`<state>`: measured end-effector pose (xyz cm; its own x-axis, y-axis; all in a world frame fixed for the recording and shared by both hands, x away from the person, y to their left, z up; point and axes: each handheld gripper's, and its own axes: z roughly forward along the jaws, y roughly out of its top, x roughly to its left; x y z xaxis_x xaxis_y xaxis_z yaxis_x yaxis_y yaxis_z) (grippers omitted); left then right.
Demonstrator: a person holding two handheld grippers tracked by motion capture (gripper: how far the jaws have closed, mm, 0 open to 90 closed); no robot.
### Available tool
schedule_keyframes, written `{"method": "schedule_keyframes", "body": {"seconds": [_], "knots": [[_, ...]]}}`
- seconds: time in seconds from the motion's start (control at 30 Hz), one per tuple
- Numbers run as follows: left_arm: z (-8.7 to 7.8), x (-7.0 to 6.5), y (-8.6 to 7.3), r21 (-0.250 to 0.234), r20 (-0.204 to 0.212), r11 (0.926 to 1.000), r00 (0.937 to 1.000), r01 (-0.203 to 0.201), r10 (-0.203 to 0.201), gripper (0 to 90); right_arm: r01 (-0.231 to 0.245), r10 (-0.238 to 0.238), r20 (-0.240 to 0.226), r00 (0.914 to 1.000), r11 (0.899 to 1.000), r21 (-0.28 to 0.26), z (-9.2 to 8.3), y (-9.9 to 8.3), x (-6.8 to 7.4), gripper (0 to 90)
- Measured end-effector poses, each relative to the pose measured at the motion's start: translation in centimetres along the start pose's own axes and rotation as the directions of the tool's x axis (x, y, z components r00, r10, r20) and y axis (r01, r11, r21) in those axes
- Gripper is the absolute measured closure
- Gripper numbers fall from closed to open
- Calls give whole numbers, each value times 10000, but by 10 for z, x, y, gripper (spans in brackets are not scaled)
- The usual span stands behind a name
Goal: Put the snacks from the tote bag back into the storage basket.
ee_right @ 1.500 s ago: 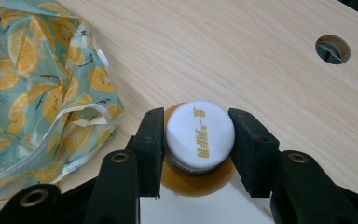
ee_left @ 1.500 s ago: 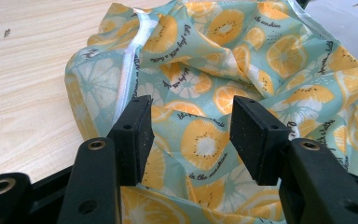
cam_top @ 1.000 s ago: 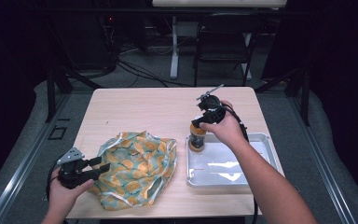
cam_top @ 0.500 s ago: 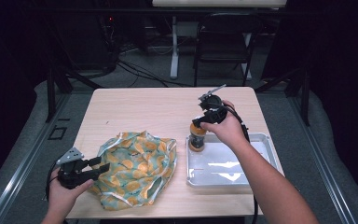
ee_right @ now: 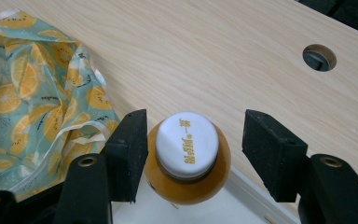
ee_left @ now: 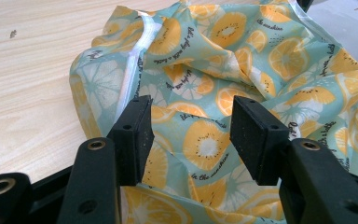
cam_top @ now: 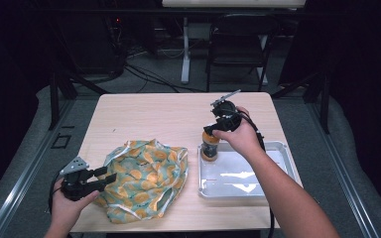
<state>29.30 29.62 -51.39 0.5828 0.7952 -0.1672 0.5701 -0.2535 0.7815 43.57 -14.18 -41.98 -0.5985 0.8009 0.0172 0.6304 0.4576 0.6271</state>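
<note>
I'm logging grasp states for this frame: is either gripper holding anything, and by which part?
Nothing is held. The right gripper is open around the bottle at its cap; the left gripper is open over the bag.

overhead light brightens the table (cam_top: 144,116) (glare streaks the tray (cam_top: 278,191)), surroundings dark, high view soft.

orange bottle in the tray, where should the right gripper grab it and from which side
Grip the bottle on its shoulder just under the white cap, coming straight down from above. It stands upright in the tray, and the right gripper, open, already straddles it.
</note>
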Motion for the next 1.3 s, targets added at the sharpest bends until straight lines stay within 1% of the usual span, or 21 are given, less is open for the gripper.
{"method": "schedule_keyframes", "body": {"seconds": [0.03,0.1,0.33,0.6,0.83,1.03,1.3], "knots": [[0,0,0,2,0,10000,10000,-1,1,489,-48,47,-16,10000,10000,-70,0,0,1,404],[0,0,0,3,3,10000,10000,2,-2,489,30,-30,-23,10000,10000,-15,-1,0,1,404],[0,0,0,-7,12,10000,10000,14,-14,489,66,-67,-78,9999,9999,-151,-2,1,5,403],[0,0,0,-17,12,10000,10000,44,-44,489,117,-123,-167,9998,9993,-356,-10,3,10,402],[1,0,-1,5,26,10000,10000,20,-20,488,164,-171,-116,9998,9982,-574,-22,4,12,402],[0,0,-1,-7,0,10000,10000,12,-12,489,261,-278,-203,9994,9967,-768,-34,1,17,402],[1,-1,-1,-1,20,10000,10000,51,-51,489,379,-418,-332,9986,9933,-1096,-48,-10,24,402]]}}
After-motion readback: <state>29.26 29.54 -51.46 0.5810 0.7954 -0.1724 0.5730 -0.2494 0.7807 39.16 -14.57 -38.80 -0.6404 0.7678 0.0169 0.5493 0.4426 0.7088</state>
